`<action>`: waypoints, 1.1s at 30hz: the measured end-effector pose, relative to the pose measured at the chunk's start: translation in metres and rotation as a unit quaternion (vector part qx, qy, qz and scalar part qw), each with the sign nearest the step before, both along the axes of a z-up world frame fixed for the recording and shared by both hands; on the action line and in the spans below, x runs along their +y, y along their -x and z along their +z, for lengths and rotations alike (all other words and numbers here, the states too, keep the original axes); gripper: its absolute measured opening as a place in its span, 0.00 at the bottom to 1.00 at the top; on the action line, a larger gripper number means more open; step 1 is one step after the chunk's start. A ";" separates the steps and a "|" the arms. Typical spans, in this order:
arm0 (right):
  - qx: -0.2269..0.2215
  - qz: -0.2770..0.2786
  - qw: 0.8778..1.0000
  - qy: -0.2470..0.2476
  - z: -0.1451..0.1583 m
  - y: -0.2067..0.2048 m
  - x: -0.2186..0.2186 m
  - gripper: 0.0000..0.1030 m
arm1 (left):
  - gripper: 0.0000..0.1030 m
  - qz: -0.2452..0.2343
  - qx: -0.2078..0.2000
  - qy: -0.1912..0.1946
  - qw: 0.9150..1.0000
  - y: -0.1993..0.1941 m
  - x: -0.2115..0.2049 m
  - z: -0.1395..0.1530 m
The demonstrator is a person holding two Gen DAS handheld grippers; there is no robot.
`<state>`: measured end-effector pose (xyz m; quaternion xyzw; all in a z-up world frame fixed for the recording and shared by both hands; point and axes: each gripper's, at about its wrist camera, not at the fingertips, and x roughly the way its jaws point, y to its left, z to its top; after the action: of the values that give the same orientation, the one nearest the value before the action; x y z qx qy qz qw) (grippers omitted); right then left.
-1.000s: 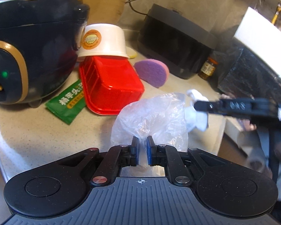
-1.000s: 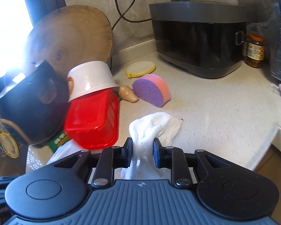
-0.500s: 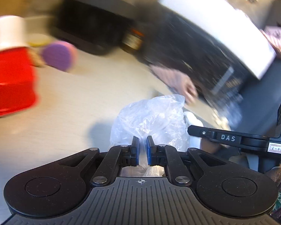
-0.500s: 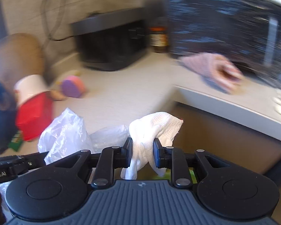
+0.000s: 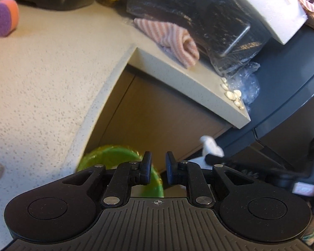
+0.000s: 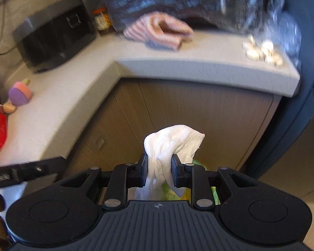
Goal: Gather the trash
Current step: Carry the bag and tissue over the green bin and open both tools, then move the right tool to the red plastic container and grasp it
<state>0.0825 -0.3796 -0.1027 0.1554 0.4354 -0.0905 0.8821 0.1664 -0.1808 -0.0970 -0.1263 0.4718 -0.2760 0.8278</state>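
Hanging over the round green plastic bin [image 5: 115,156], the left gripper [image 5: 158,168] has just been opening its jaws; they stand apart with nothing between them. Only the right wrist view shows the right gripper [image 6: 159,170] clenched on the crumpled white woven cloth [image 6: 171,146], above the bin's green rim [image 6: 213,194]. Beyond the bin rise brown cabinet doors [image 5: 157,113] under the speckled stone counter [image 5: 41,73]. Farther off lie a soft pink-striped folded towel [image 5: 169,35], small pale cloves [image 5: 232,94], crinkled clear plastic [image 5: 245,83] and a purple-and-orange sponge [image 5: 2,16].
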 end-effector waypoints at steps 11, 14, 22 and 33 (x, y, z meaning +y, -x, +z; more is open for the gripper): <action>0.138 -0.018 0.987 -0.083 -0.128 -0.040 -0.014 0.22 | 0.17 0.012 0.006 -0.015 1.000 0.002 0.025 0.018; 0.166 -0.021 0.981 -0.099 -0.157 -0.056 -0.012 0.26 | 0.17 0.005 0.006 -0.043 0.999 0.007 0.027 0.017; 0.212 -0.053 0.970 -0.105 -0.192 -0.081 -0.010 0.49 | 0.17 -0.060 0.031 -0.097 0.993 0.022 0.006 -0.001; 0.044 -0.032 0.998 -0.002 -0.063 -0.086 0.010 0.56 | 0.17 0.010 -0.008 -0.072 0.997 0.038 0.051 0.029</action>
<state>0.1690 -0.3696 -0.1655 0.1673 0.4688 -0.1248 0.8583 0.1282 -0.1301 -0.0684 -0.0691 0.4826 -0.2344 0.8411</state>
